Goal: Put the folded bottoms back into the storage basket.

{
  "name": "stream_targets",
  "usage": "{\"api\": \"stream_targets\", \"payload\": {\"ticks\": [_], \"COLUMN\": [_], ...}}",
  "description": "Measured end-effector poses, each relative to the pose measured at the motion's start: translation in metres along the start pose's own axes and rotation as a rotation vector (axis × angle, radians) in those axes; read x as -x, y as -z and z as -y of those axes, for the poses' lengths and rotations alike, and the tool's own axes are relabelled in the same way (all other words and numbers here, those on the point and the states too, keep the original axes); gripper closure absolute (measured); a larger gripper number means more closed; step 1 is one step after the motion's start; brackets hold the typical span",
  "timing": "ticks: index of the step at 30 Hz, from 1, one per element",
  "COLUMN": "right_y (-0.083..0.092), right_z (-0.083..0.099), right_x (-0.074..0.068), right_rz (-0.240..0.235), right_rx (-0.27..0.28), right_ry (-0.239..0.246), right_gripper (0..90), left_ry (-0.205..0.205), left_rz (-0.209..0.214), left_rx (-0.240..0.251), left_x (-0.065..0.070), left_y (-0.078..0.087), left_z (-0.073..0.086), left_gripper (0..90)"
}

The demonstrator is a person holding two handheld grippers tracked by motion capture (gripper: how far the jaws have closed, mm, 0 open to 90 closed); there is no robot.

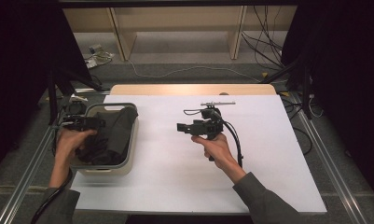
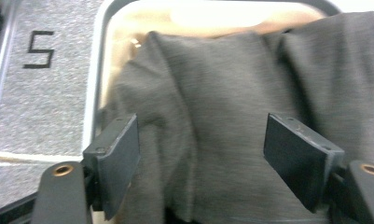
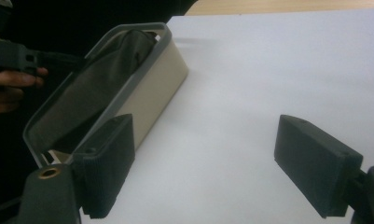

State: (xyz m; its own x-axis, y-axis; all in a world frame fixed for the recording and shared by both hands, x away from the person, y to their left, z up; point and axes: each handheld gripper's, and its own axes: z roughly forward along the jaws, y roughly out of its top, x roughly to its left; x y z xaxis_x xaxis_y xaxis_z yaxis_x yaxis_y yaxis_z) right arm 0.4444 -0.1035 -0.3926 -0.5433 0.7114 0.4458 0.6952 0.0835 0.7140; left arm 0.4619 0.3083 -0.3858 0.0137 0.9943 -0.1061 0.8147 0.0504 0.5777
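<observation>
- A person at a white table (image 1: pixel 268 154) works a handheld gripper in each hand; the job in hand looks to be stowing a dark grey cloth (image 2: pixel 222 116) in a beige bin (image 1: pixel 131 144) with a grey rim.
- The left gripper (image 1: pixel 84 124) hangs over the bin's near-left corner; in its own view the jaws stand spread wide, the pads clear of the fabric, nothing pinched between them.
- The cloth lies directly beneath and ahead of those open jaws, heaped inside the bin; one fold rides up toward the far rim, and part of the bin's pale inner wall (image 2: pixel 128 28) shows beyond it.
- The right gripper (image 1: pixel 194 127) is held over bare table, well to the right of the bin and pointing toward it; its jaws are likewise spread and empty, with the bin's long side (image 3: pixel 152 88) ahead and to the left of them.
- Judged from the heap, the cloth is in but not yet settled; the fold near the rim may want tucking.
- To do that well, the left gripper should come straight down on a raised fold rather than a flat stretch, close only once fabric sits between both pads, and keep off the rim; the right gripper could steady the bin's side if it slides.
- A floor mark reading 5 (image 2: pixel 38 49) lies to the left of the left gripper, outside the bin.
</observation>
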Motion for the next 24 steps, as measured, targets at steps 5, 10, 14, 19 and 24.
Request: {"api": "stream_targets", "payload": {"ticks": [5,10,14,19,24], "right_y": [0.010,0.015,0.016,0.018,0.025], "right_z": [0.004,0.005,0.006,0.009,0.012], "right_x": [0.007,0.015,0.016,0.016,0.017], "right_rz": [0.041,0.054,0.058,0.063,0.064], "right_rx": [0.021,0.045,0.049,0.049,0.046], "right_ry": [0.027,0.019,0.013,0.020,0.022], "right_gripper": [20.9,20.9,20.9,21.0,21.1], "left_ry": [0.003,-0.001,-0.016,-0.045,-0.082], "left_rz": [0.040,0.086,0.120,0.175,0.212], "left_rx": [0.012,0.037,0.047,0.043,0.041], "left_x": [0.006,0.014,0.023,0.032,0.040], "left_y": [0.004,0.011,0.011,0.008,0.005], "left_z": [-0.002,-0.004,-0.004,-0.003,-0.001], "left_gripper": [23.0,22.5,22.5,30.1,50.5]}}
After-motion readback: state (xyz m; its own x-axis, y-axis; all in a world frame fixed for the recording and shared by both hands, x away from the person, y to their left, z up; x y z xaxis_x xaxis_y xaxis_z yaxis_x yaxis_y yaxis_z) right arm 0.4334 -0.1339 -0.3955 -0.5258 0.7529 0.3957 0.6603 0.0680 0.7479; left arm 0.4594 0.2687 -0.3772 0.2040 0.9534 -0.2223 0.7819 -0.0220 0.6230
